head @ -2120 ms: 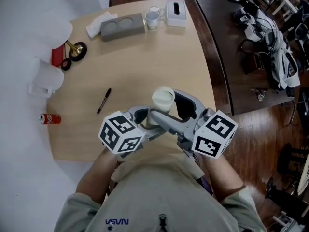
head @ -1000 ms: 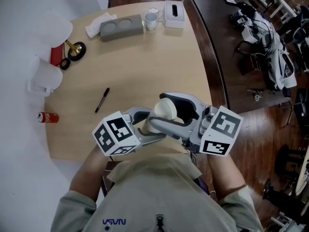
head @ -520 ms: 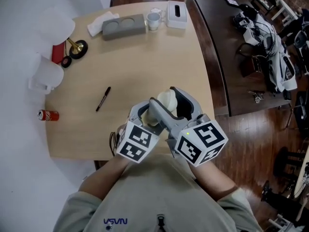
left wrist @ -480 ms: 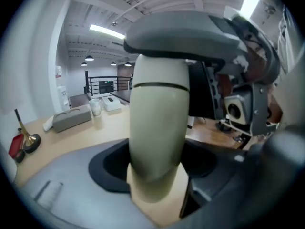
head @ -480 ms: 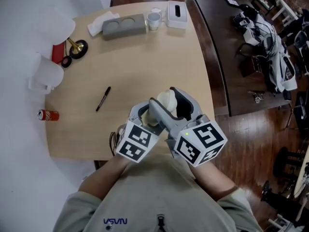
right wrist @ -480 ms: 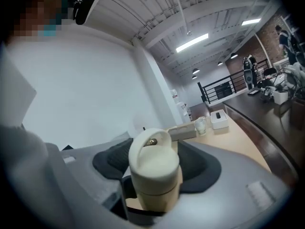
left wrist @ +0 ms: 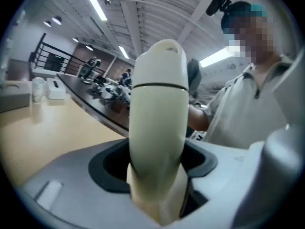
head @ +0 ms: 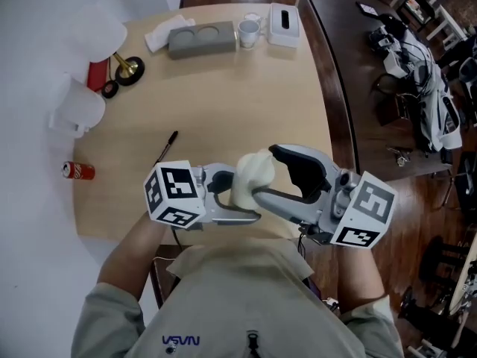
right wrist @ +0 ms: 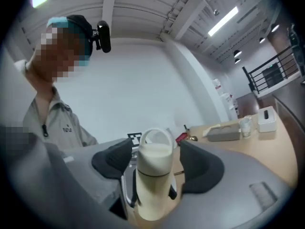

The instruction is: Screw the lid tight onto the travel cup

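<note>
open-plan office or lab hall: wooden table, dark desk upper right, ceiling strip lights.

Low in the head view, near the bottom edge, your beige shirt carried small dark letters that read, from the camera's side, "VSVN". The red can at the left edge bore print too small to read.
</note>
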Demonstrator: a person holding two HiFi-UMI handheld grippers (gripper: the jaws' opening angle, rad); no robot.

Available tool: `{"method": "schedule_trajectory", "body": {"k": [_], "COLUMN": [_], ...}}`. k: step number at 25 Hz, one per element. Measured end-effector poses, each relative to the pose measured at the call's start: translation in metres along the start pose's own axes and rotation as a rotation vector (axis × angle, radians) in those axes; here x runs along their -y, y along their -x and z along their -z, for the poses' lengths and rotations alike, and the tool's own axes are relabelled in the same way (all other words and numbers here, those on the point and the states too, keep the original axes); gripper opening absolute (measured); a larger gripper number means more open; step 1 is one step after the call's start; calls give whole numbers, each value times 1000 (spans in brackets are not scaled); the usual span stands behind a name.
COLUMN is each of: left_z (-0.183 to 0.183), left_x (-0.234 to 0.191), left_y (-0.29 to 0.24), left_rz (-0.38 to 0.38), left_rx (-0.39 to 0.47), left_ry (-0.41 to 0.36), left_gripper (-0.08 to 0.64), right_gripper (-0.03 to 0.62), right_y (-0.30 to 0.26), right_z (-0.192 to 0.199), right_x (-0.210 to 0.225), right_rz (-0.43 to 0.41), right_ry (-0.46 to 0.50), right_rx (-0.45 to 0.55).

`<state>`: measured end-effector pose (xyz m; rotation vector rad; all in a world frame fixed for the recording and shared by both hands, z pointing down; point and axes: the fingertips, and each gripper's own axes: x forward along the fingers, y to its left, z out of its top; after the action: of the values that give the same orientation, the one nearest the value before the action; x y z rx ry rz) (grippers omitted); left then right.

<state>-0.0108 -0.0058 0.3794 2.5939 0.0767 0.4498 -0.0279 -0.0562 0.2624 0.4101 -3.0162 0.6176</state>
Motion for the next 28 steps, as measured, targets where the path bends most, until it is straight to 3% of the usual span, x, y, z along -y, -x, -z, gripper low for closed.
{"method": "schedule_trajectory", "body": {"k": [3, 7, 11, 16, 19, 22, 25, 28], "left_z": [1, 1, 1, 0, -1, 4, 7, 3], "left_x": [32, 53, 65, 65, 50, 21, -14, -45], "left_y": [6, 8, 8, 9, 5, 1, 3, 8], "left_rz": [201, 347, 424, 411, 313, 123, -102, -376], "left_rx": [-31, -67, -92, -103, -108, -130, -140, -132], "left_ry": [-24, -22, -15, -20, -26, -51, -58, -62], "left_gripper": [318, 318, 318, 318, 318, 318, 318, 318], "right_gripper": [311, 311, 311, 310, 291, 290, 288, 288], "right_y": [2, -3, -8, -9, -9, -15, -22, -22], "right_z": [-3, -2, 2, 1, 3, 10, 17, 18], "right_x": [-14, -34, -47, -47, -38, -19, 5, 31], "right_rz": [-131, -297, -396, -412, -335, -185, -4, 179], "right_ry": [-16, -31, -54, -61, -32, 7, 23, -13], "right_rx": [-17, -43, -66, -56, -68, -88, -92, -66]}}
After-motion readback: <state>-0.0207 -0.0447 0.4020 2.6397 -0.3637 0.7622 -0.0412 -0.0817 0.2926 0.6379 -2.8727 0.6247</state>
